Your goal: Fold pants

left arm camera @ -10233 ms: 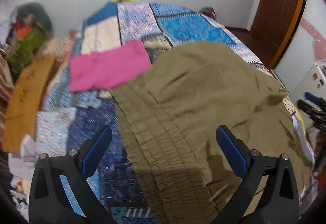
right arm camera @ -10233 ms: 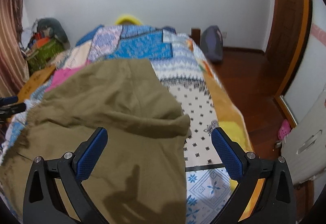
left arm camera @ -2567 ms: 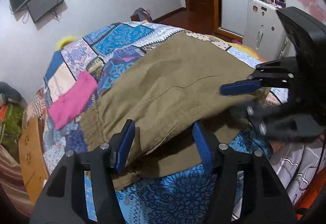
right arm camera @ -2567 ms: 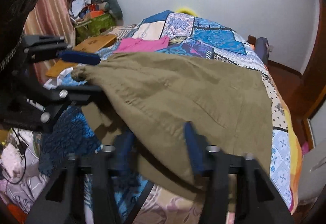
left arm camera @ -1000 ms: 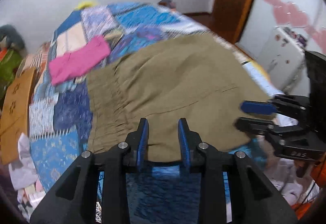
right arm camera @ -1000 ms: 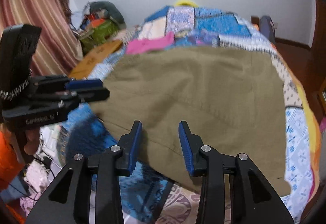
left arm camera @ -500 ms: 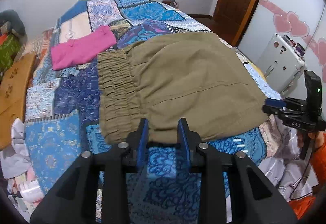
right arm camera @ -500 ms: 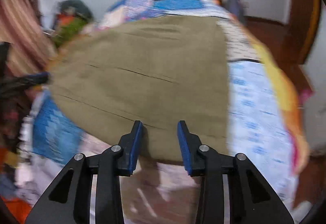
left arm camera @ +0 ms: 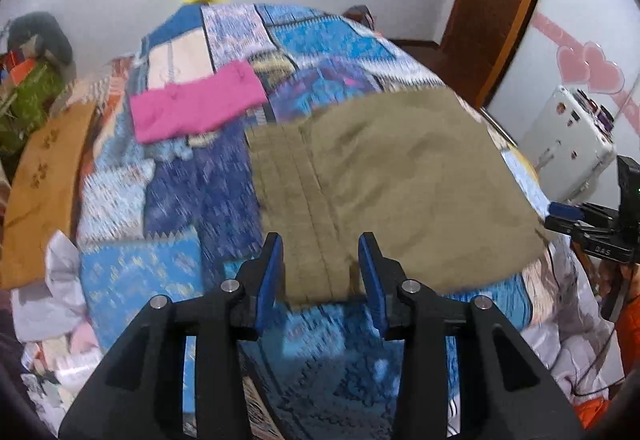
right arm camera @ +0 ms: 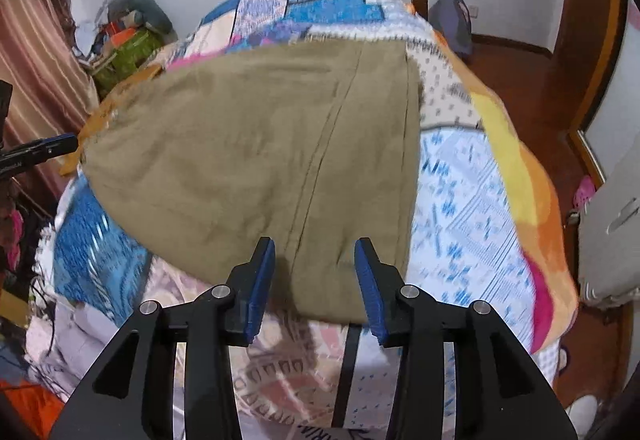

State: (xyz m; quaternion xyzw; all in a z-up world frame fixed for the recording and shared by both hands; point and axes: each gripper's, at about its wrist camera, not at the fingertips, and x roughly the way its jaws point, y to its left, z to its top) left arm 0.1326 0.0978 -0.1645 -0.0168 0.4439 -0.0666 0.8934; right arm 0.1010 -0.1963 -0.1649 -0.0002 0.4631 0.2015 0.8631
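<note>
Both grippers are over the near edge of the bed (left arm camera: 168, 272) now, angled down at the pants (left arm camera: 392, 176). The olive pants lie folded and flat across the patchwork quilt (left arm camera: 320, 36), the elastic waistband on the left side, the fold running out to the right.

Left gripper (left arm camera: 320, 276): the jaws are opening, blue pads spread either side of the waistband corner, and the cloth between them lies on the quilt rather than pinched. The pads look clear of the fabric, so it's let go.

Right gripper (right arm camera: 316, 280): same story, jaws opening, straddling the near hem at the other end of the pants (right arm camera: 256, 160). A seam runs up the cloth from between the pads. The cloth lies flat there and the pads aren't pressing on it.

From the left wrist view the right gripper shows at the far right edge, just beside the pants' corner, with an orange sleeve (left arm camera: 628, 320) below it. From the right wrist view the tip of the left gripper pokes in at the far left, near the waistband.

A pink garment (left arm camera: 196, 108) lies further up the bed, apart from the pants. A wooden door (left arm camera: 500, 8) stands at the back right.
</note>
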